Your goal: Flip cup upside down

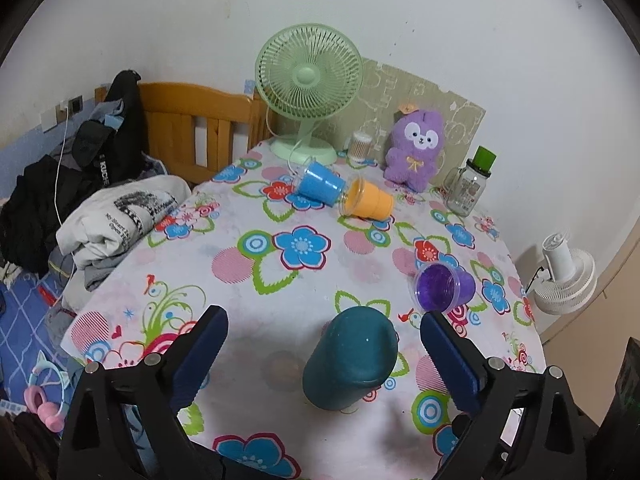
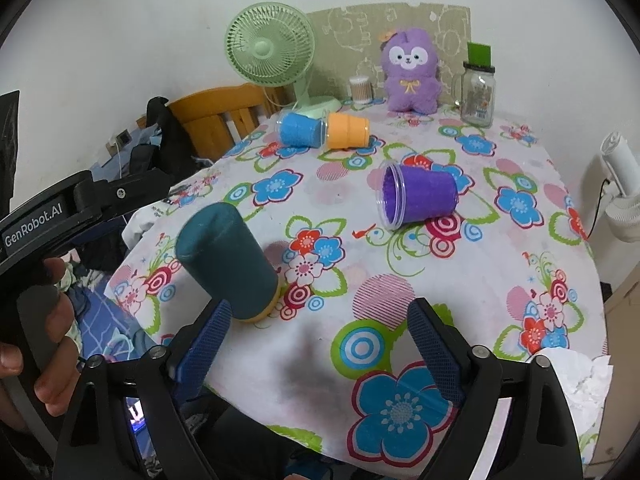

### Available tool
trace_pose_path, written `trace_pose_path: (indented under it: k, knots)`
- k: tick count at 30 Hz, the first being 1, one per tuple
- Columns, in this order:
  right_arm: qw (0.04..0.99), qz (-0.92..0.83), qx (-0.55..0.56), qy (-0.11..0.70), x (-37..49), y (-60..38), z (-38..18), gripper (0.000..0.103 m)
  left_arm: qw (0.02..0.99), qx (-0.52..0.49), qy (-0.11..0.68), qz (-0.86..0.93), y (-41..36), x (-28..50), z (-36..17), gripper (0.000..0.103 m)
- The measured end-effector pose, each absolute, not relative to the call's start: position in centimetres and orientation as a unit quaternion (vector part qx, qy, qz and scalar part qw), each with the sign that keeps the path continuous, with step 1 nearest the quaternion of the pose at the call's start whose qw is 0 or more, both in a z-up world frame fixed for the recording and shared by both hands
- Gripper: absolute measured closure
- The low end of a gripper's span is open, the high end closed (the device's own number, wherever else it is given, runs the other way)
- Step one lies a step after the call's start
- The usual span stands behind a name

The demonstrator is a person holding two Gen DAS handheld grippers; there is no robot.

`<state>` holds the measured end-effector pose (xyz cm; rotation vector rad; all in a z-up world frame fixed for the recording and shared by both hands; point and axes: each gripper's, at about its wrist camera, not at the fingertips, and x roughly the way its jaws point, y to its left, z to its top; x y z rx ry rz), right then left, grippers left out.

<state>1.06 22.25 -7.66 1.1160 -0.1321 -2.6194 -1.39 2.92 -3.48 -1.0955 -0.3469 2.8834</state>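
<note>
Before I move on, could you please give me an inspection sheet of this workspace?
Surface: table with floral tablecloth.
Job's things: teal cup stands upside down near the front edge; purple cup, blue cup and orange cup lie on their sides.
Clutter: green fan, purple plush toy, glass jar with green lid, small cotton swab container.
Grippers: left gripper open around the teal cup, not touching; right gripper open, holding nothing.
Cables: green fan's cord on the table.
Surroundings: wooden bed frame, piled clothes, white fan.
</note>
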Motion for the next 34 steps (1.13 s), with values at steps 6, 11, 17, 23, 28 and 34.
trace_pose_path:
  k: [6, 11, 17, 23, 28, 34]
  knots:
    - [0.143, -0.915, 0.373, -0.045, 1.9, 22.0, -6.5, 0.004, 0.019, -0.328, -0.1, 0.939, 2.7, 0.1, -2.3, 0.002]
    - [0.144, -0.919, 0.365, -0.039, 2.5, 21.6, -5.8, 0.0, 0.024, -0.314, -0.096, 0.944, 2.6, 1.1, -1.6, 0.0]
    - [0.139, -0.919, 0.368, -0.029, 2.6, 21.2, -6.0, 0.0, 0.026, -0.306, -0.083, 0.948, 2.7, 1.6, -1.1, 0.0]
    - [0.137, -0.919, 0.37, -0.031, 2.7, 21.3, -6.0, 0.0, 0.031, -0.305, -0.08, 0.948, 2.9, 1.9, -1.0, 0.0]
    - [0.136, -0.919, 0.369, -0.035, 2.7, 21.5, -6.1, 0.0, 0.038, -0.301, -0.072, 0.95, 3.1, 2.1, -0.8, 0.0]
    - [0.138, -0.918, 0.369, -0.032, 2.7, 21.4, -6.0, 0.0, 0.04, -0.297, -0.071, 0.951, 3.1, 2.3, -0.8, 0.0]
